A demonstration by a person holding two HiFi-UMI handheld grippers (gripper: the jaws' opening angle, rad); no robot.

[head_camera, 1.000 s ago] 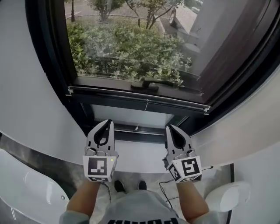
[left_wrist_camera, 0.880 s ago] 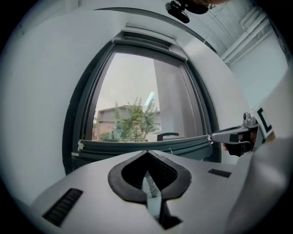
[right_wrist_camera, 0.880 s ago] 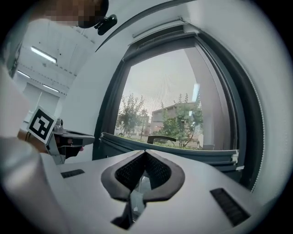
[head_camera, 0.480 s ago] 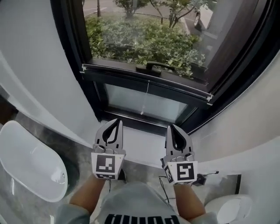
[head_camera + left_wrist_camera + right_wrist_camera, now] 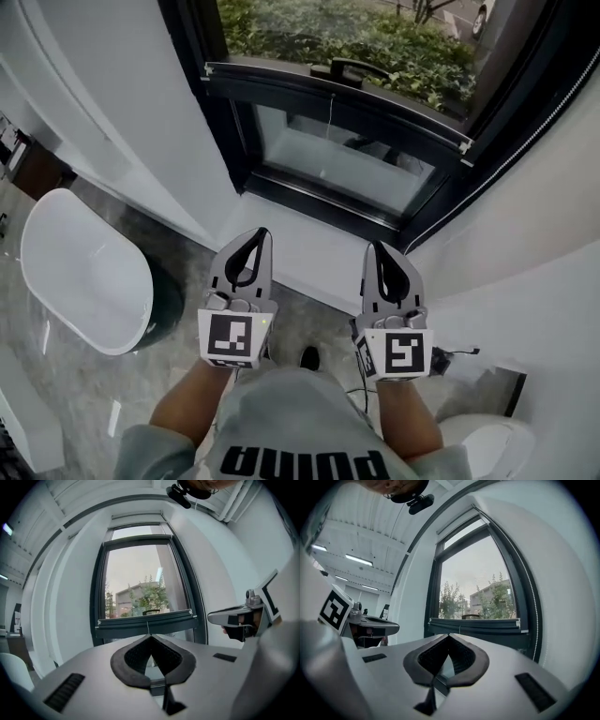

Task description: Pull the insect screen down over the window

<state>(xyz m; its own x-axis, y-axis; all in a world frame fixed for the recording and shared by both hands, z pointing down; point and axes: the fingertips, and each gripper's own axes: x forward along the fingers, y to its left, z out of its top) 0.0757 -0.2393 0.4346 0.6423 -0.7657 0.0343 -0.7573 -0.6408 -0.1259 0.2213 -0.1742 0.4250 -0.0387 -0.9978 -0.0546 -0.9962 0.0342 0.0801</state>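
Both hands farther back from window (image 5: pixel 347 161) than second ago; more floor in head view. Left gripper (image 5: pixel 262 232) clenched, empty. Right gripper (image 5: pixel 377 247) same. Screen bar (image 5: pixel 281 86) sits low by handle (image 5: pixel 361 67), well apart from grippers. Pull looks done.

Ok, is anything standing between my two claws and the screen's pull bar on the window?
Nothing visible does. Only the bare white ledge lies between the left claw, the right claw and the pull bar. The white tub sits off to the left.
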